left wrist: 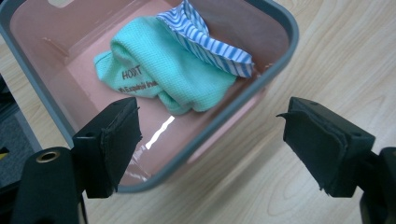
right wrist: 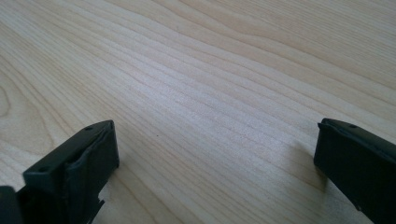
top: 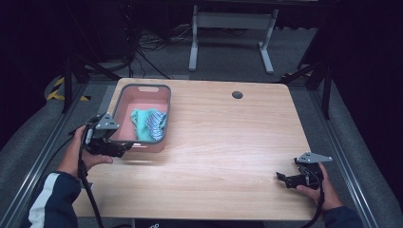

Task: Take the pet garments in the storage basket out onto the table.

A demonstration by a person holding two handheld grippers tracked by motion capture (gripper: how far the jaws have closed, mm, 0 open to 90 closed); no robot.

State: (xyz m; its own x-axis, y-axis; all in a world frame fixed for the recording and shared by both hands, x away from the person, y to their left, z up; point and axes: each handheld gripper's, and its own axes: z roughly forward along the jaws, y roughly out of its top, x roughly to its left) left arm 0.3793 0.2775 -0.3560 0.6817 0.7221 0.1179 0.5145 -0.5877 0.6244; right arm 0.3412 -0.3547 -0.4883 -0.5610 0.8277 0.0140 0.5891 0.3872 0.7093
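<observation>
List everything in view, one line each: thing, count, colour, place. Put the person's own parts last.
Table: one, light wood, centre of the high view.
Bin: one, pink with grey rim, table's far left.
Cloth: one, mint green with printed lettering, bunched inside the bin.
Striped cloth: one, blue and white, lying against the green cloth in the bin.
Hole: one, dark, near the table's far edge.
Stand: one, white metal, on the floor beyond the table.
Left tool: one, black, open, at the bin's near corner.
Right tool: one, black, open, over bare wood at near right.
</observation>
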